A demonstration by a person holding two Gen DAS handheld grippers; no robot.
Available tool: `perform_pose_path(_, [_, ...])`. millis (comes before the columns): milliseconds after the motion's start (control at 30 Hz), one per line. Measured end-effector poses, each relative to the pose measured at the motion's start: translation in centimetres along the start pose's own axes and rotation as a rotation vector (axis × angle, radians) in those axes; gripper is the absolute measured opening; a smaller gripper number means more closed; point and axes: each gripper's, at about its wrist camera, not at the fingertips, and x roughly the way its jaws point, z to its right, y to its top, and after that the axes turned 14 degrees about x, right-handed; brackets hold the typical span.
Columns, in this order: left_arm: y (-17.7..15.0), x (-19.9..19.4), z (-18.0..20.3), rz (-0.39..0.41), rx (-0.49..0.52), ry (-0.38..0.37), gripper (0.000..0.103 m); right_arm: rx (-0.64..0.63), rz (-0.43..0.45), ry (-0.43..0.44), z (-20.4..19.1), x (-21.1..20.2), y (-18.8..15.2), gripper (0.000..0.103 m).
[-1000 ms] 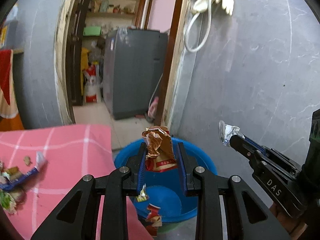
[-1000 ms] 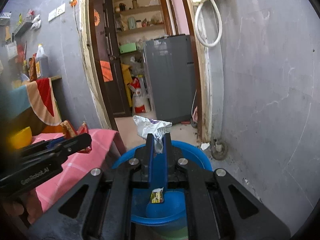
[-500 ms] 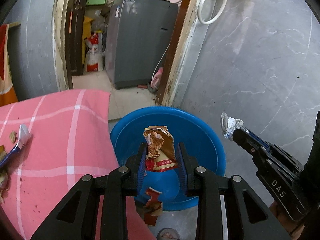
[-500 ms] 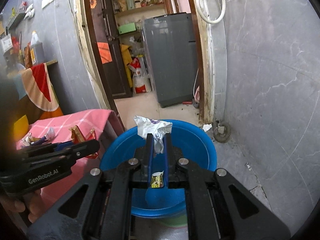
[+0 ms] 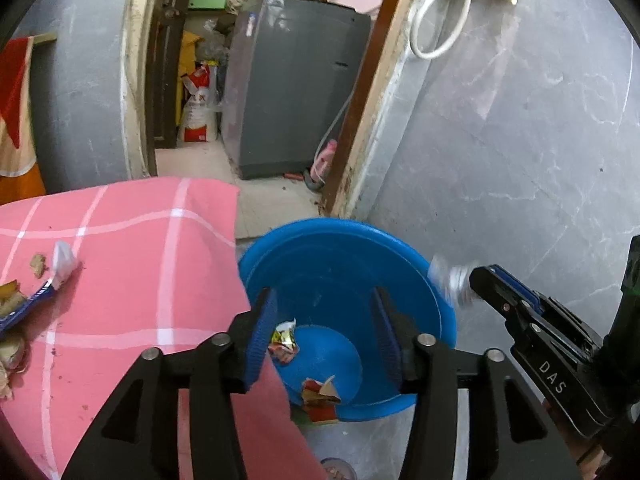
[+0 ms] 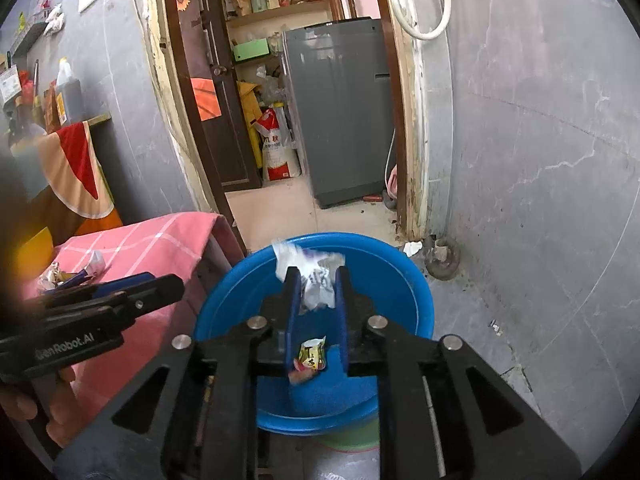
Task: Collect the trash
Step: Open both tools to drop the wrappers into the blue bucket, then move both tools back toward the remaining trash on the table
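Note:
A blue basin (image 5: pixel 424 276) (image 6: pixel 404 280) stands on the floor beside the pink-checked table (image 5: pixel 120 248). My left gripper (image 5: pixel 324 300) is open and empty above the basin. A brown-red wrapper (image 5: pixel 320 392) and a small yellow wrapper (image 5: pixel 283 342) (image 6: pixel 314 354) lie in the basin. My right gripper (image 6: pixel 316 276) is over the basin with its jaws parted. A crumpled white wrapper (image 6: pixel 316 276) sits loosely between them, blurred. The same wrapper (image 5: pixel 450 280) shows at the right gripper's tip in the left wrist view.
More trash lies on the table's left side: a blue-white tube (image 5: pixel 44 288) and scraps (image 5: pixel 12 300). A grey washing machine (image 5: pixel 288 92) stands past the doorway. A grey wall (image 5: pixel 520 140) is at right. A floor drain (image 6: pixel 442 264) sits behind the basin.
My left gripper opened and the brown-red wrapper fell into the basin. My right gripper's jaws have parted around the white wrapper. Both grippers moved further over the basin.

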Motion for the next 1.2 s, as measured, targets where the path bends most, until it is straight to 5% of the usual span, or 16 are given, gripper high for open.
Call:
perform_pose_path(100, [0.2,-1.0,-0.5,0.03,-0.009,0.018,0.046,-0.002,0.021,0.003,-0.3,-0.4,0.1,0.024])
perform_pose_path(633, [-1.2,-10.6,-4.4,0.324,-0.051,0.208,0.099,-0.038,0.253,0.099,-5.0,-4.8,0.8,0.069])
perform_pose_path(933, [-3.0,-15.4,-6.1,0.434,-0.021,0.346,0.101,-0.062,0.406,0.189,-8.8,-7.7,0.0,0.098])
perform_pose_path(1200, [-5.1,-19.3,-8.3,0.488,-0.034,0.456,0.101,-0.067,0.459,0.285,-11.9,-8.7,-0.8,0.103])
